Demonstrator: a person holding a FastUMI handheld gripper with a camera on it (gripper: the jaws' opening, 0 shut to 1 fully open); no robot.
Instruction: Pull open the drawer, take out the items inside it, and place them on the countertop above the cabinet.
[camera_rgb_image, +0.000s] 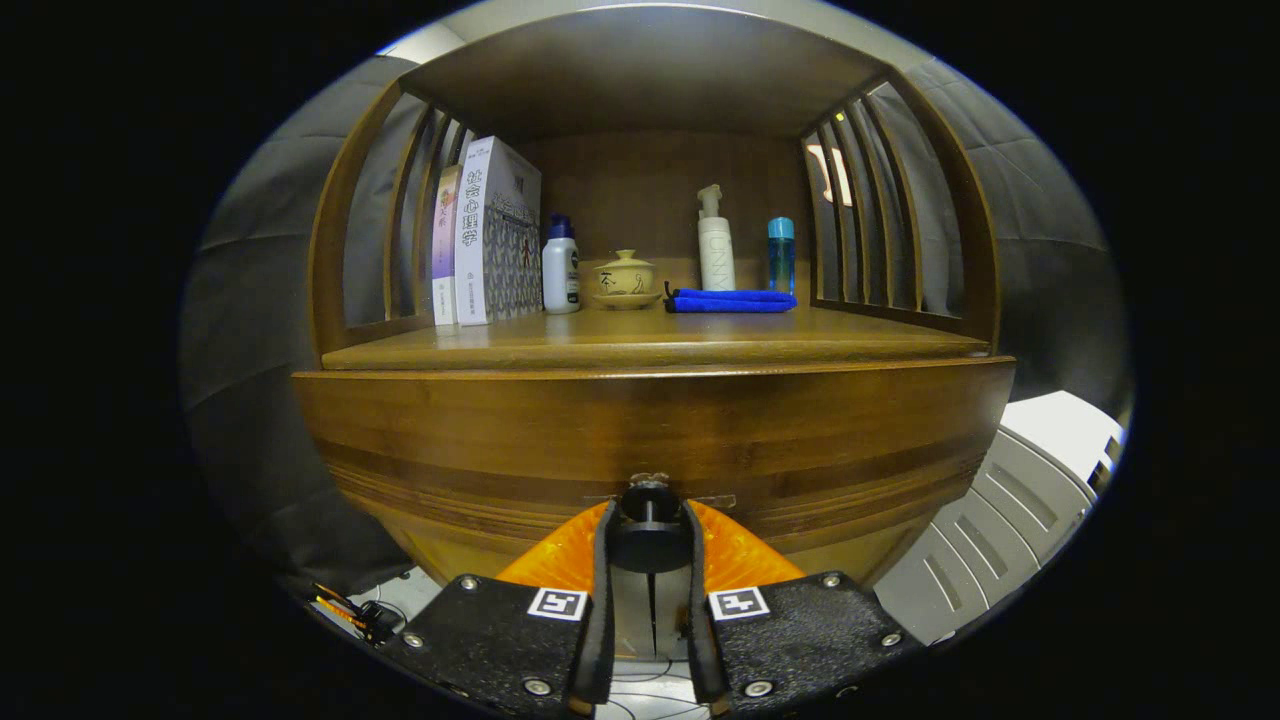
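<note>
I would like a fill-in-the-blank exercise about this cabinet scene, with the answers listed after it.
1. The gripper has its fingers closed around the drawer's dark ____.
2. On the countertop, the folded blue cloth lies in front of the white pump bottle and the ____ bottle with a blue cap.
3. The lidded cup stands between the small white bottle and the ____.
4. The books stand ____ at one end of the countertop.

Missing words: knob; clear blue; blue cloth; upright

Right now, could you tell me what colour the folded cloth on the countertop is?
Bright blue; the folded cloth shows best in the gripper view.
</note>
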